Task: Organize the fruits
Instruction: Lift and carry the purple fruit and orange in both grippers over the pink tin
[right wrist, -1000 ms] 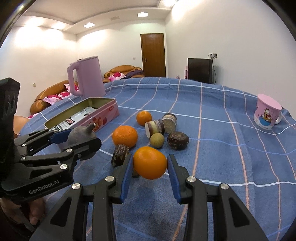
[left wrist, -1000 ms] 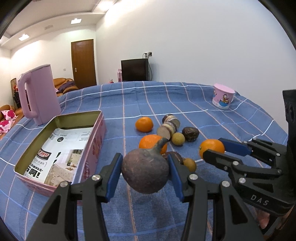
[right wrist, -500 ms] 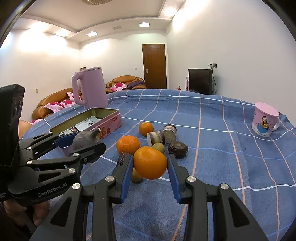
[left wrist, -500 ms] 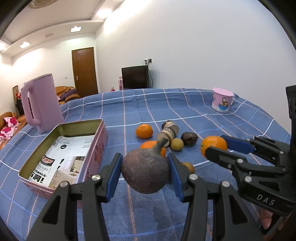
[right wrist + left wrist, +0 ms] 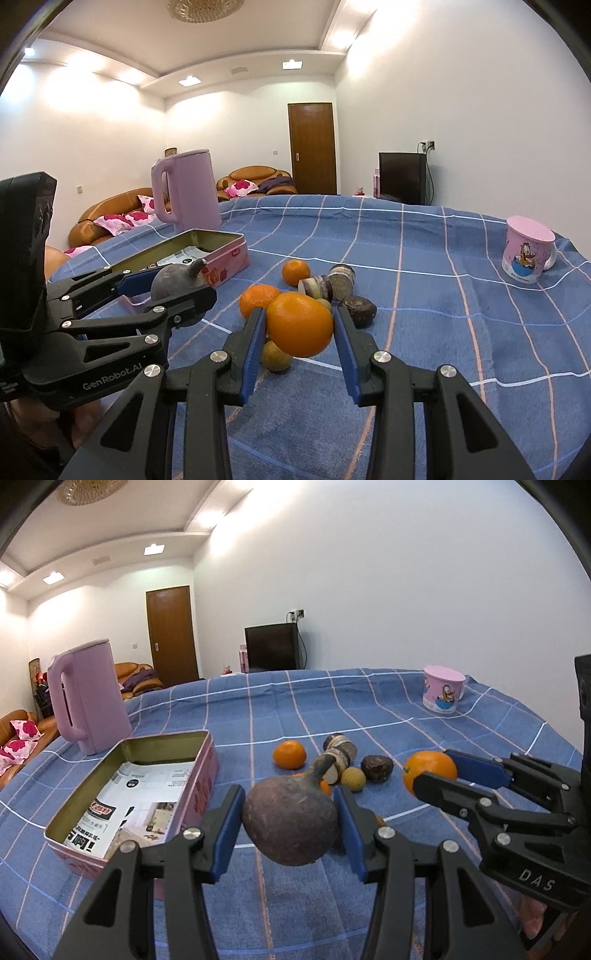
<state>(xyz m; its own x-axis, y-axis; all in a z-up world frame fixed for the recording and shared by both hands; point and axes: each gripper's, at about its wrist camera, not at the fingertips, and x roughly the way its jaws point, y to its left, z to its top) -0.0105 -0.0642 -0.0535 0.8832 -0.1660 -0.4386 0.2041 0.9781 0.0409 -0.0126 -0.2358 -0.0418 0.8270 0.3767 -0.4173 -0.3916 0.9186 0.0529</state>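
A blue checked cloth [image 5: 369, 716] covers the table. On it, at the left, stands a tall pink kettle [image 5: 86, 698] with its lid down, so what it holds cannot be told. Just in front of the kettle lies an open pink tin [image 5: 205, 775]; only printed paper [image 5: 140, 797] lines its bottom, and no fruit lies in it. A pink cartoon mug [image 5: 441, 694] sits far off at the right, its inside hidden.

The left gripper [image 5: 290, 825] is clamped on a dark purple fruit with a curved stem [image 5: 291, 823], held above the cloth just right of the tin's near end. The right gripper [image 5: 299, 332] is clamped on an orange [image 5: 300, 325], held above the cluster of loose fruit. On the cloth remain two smaller oranges [image 5: 295, 272], a pair of cut dark fruits [image 5: 332, 284], a brown wrinkled fruit [image 5: 357, 309] and a small yellow-green fruit [image 5: 275, 356].

Against a second ago, both grippers keep the same grip but sit higher and tilt up: more wall and ceiling show, the table sinks lower in view, and the held orange now stands clear above the yellow-green fruit.
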